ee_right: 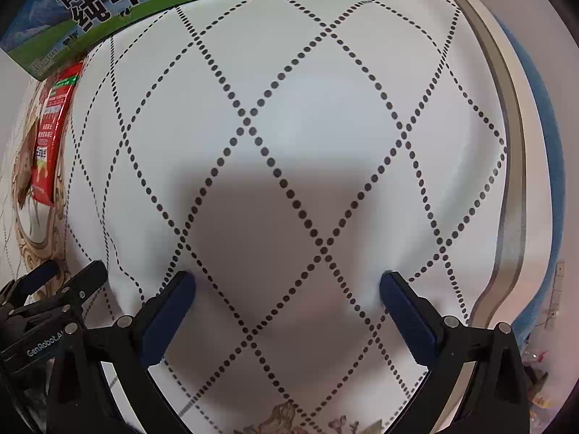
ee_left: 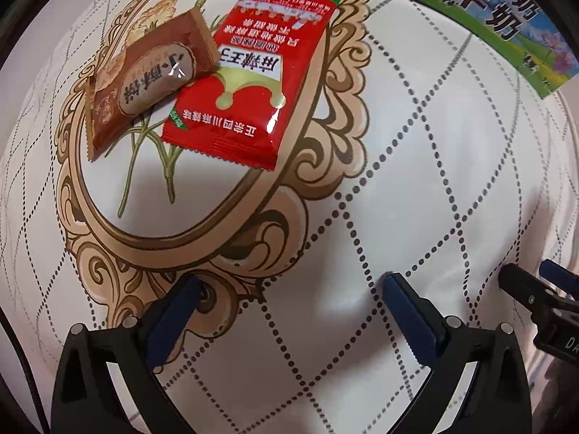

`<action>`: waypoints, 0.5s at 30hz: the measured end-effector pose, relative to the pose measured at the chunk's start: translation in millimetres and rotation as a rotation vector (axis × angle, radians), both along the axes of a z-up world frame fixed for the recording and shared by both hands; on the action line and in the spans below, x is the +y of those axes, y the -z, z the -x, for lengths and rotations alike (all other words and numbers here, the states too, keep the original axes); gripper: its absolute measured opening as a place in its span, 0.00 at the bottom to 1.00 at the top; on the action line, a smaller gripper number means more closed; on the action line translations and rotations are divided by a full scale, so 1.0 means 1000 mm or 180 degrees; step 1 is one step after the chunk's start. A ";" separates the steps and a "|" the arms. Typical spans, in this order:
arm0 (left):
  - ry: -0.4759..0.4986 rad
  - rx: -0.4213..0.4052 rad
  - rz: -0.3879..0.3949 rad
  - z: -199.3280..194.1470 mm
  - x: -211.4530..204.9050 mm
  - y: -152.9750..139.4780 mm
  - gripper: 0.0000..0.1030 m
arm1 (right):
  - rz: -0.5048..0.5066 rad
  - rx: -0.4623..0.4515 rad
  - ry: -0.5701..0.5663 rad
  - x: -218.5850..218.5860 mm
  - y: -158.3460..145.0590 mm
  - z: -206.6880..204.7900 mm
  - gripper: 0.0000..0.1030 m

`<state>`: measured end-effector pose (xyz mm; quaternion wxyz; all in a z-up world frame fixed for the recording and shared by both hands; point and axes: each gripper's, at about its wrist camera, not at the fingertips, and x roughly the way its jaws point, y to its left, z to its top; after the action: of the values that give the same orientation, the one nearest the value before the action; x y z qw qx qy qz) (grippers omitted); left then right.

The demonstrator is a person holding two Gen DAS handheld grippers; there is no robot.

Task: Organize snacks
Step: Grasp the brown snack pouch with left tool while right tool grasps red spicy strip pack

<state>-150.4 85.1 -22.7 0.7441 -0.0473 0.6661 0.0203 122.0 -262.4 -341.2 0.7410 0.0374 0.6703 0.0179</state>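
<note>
**Both grippers down over the tablecloth, snacks lying far left**

Left wrist view: the left gripper [ee_left: 291, 284] points down at a white tablecloth [ee_left: 416, 152] printed with a dotted diamond grid and a tan oval scroll frame [ee_left: 202, 238] around drawn flowers. Its blue-padded fingers [ee_left: 405, 311] stand wide apart with only cloth between them. Two snack packets lie far and to the left, inside the frame. The red snack packet [ee_left: 253, 83] bears white Chinese characters, upside down from this camera, and a pale crown-like emblem; its long axis runs from near-left to far-right, the green-trimmed end farthest away. The brown snack packet [ee_left: 144, 83] lies just left of it, one far corner resting on the red one, with a beige oval label of dark Chinese writing, also tilted; its long axis slants the same way. At the far right edge stands a milk carton [ee_left: 506, 18] with large black characters ending in 牛奶 over a green meadow scene. The right gripper [ee_left: 535, 282] shows at the right edge.

Right wrist view: the right gripper [ee_right: 287, 284] has its jaws spread wide over bare cloth and its own shadow. The carton reads 青海 and 纯牛奶, with cows on grass. The red packet sits far left, below the carton. The left gripper's housing reads "GenRobot". The table's grey rim [ee_right: 514, 181] curves along the right.
</note>
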 end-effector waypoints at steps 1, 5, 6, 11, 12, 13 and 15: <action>0.0004 0.0000 -0.0002 -0.002 0.006 -0.010 0.98 | -0.0033 0.0016 0.0011 0.001 -0.006 0.001 1.00; 0.0130 -0.0316 -0.0188 -0.009 0.030 -0.064 0.97 | -0.0223 -0.0173 0.0073 0.017 -0.043 0.007 0.98; 0.0181 -0.0426 -0.0256 -0.012 0.038 -0.077 0.97 | -0.0294 -0.0247 0.0082 0.024 -0.053 0.008 0.98; 0.0605 -0.0734 -0.0708 -0.049 0.079 -0.110 0.97 | -0.0620 -0.0463 -0.0023 0.083 -0.080 -0.016 0.98; 0.0756 -0.0737 -0.0743 -0.059 0.084 -0.110 0.97 | -0.0610 -0.0465 -0.0085 0.100 -0.081 -0.023 0.97; 0.0902 -0.0724 -0.0785 -0.068 0.088 -0.108 0.97 | -0.0616 -0.0461 -0.0116 0.110 -0.080 -0.026 0.91; 0.1349 -0.0688 -0.0956 -0.078 0.085 -0.095 0.97 | -0.0698 -0.0418 -0.0124 0.118 -0.074 -0.029 0.85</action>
<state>-72.4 170.5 72.6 0.7972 0.2019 0.5674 -0.0425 151.1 -144.5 -267.0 0.7743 0.1039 0.6149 0.1078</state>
